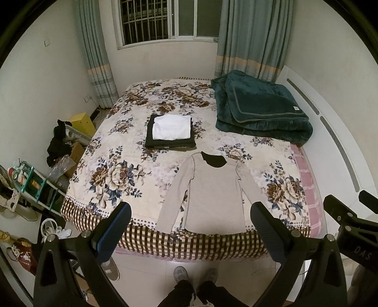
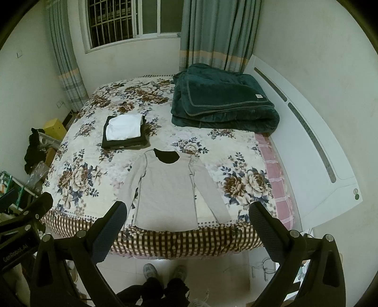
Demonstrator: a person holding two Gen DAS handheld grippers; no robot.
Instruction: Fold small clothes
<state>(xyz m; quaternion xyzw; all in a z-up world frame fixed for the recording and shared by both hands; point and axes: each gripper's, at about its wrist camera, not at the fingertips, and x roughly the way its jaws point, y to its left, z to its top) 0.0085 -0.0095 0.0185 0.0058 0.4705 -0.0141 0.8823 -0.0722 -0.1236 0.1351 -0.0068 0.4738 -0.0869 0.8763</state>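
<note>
At the bottom of the left wrist view, the left gripper [image 1: 190,224] has its two padded fingers spread wide apart, with nothing between them. In the right wrist view the right gripper [image 2: 187,223] is likewise spread wide and holds nothing. Both hang in the air in front of the bed's near edge, touching no cloth. Part of the right gripper also shows at the lower right edge of the left view, and part of the left gripper at the lower left edge of the right view.

Between the fingers at the very bottom of each frame, the person's shoes [image 1: 180,275] stand on the pale tiled floor [image 1: 146,271].

Just above them, the bed [image 1: 99,217] fills the middle of both frames, covered by a floral bedspread [image 1: 132,146] with a checked border along the near edge. A beige long-sleeved shirt [image 1: 212,196] lies flat and unfolded on the spread in the lower centre, hem at the near edge, sleeves angled down and outward on each side, dark neckline pointing toward the top of the frame.

Above the shirt, slightly left, sits a stack of folded clothes: a white folded garment [image 1: 172,127] on top of a dark folded garment [image 1: 170,142], apart from the shirt.

In the upper right lies a folded dark green blanket [image 1: 259,108]. Beyond it, at the top of the frame, grey-green curtains [image 1: 250,35] flank a barred window [image 1: 151,20].
</note>
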